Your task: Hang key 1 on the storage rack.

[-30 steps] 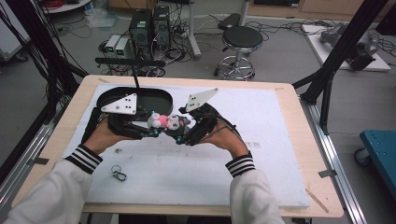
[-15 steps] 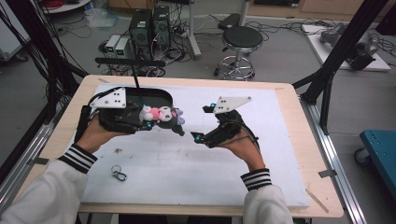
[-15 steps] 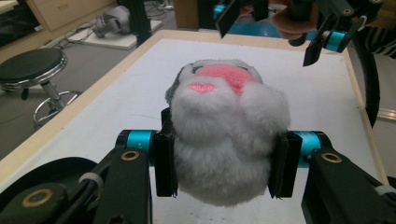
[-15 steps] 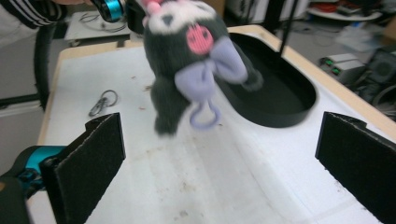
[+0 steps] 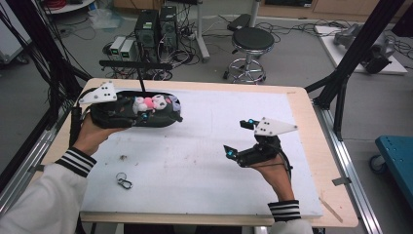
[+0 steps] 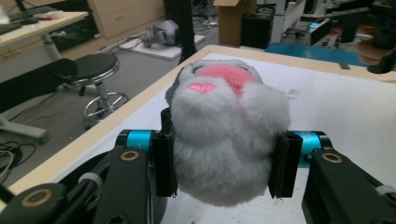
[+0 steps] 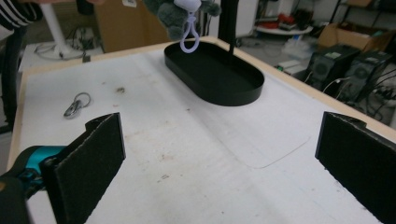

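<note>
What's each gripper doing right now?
Left gripper: closed on the fluffy white plush toy with pink patches.
Right gripper: open, holding nothing.

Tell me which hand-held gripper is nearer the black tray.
Left. The left hand-held gripper holds the plush toy over the black tray; the right hand-held gripper hangs well away.

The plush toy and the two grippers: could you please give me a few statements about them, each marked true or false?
1. The left gripper is shut on the plush toy. True.
2. The right gripper holds the metal clip. False: its jaws stand wide open with nothing between them, and the clip lies on the white mat.
3. The plush toy hangs above the black tray. True.
4. The black stool stands on the table. False: it stands on the floor beyond it.
</note>
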`<act>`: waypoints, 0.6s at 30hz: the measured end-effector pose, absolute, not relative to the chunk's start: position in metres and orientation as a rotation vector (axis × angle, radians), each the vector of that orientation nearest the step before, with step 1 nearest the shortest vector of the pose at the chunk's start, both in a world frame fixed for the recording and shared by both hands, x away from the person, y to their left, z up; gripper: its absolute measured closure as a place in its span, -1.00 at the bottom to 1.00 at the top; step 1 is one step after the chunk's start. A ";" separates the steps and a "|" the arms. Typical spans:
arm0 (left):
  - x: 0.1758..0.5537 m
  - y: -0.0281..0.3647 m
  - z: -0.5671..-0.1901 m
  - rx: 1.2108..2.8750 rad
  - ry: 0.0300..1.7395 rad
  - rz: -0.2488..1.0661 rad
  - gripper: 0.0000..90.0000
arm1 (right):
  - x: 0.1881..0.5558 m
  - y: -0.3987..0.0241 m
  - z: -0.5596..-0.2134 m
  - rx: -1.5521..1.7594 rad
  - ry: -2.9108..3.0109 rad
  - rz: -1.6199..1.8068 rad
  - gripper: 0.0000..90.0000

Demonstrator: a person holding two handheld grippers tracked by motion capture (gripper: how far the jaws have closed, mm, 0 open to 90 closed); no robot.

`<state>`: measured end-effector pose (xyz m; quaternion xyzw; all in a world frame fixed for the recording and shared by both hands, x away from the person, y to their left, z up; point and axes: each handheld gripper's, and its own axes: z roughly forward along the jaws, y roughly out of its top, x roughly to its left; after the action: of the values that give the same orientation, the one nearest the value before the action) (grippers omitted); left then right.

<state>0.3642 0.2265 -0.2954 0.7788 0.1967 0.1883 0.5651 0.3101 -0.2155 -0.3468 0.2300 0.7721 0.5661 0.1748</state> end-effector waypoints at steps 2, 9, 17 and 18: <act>0.366 0.228 -0.294 1.834 0.471 0.447 0.21 | 0.308 -0.222 -0.349 0.669 2.159 1.619 -0.99; 0.369 0.234 -0.293 1.823 0.523 0.492 0.21 | 0.297 -0.241 -0.360 0.729 2.073 1.605 -0.99; 0.372 0.239 -0.292 1.796 0.561 0.523 0.21 | 0.281 -0.257 -0.378 0.783 1.985 1.582 -0.99; 0.373 0.240 -0.292 1.795 0.564 0.529 0.21 | 0.280 -0.259 -0.380 0.783 1.968 1.585 -0.99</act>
<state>0.3727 0.2398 -0.2920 0.7613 0.2393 0.2244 0.5593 0.2805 -0.2591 -0.3799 0.2870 0.7211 0.5808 0.2458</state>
